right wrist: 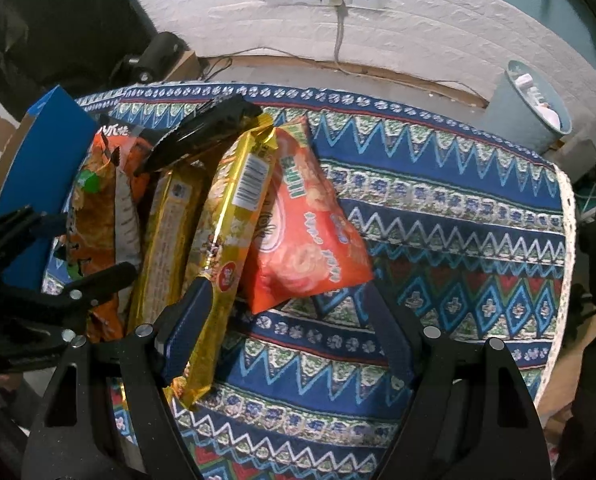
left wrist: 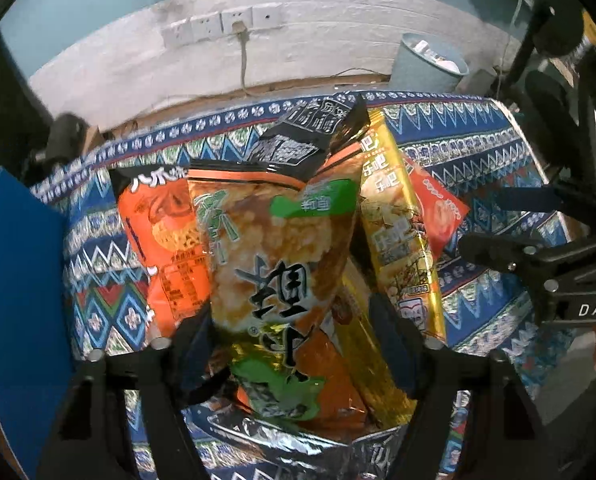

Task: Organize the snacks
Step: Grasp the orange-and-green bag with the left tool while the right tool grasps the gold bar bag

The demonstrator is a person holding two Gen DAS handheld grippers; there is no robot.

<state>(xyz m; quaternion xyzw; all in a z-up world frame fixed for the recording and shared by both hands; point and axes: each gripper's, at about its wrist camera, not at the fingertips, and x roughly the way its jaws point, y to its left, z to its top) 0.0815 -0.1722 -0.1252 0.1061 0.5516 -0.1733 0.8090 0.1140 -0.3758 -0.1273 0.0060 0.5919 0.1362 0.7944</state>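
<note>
white wall (right wrist: 418, 20), patterned tablecloth (right wrist: 438, 208), bin (right wrist: 526, 108)
</note>
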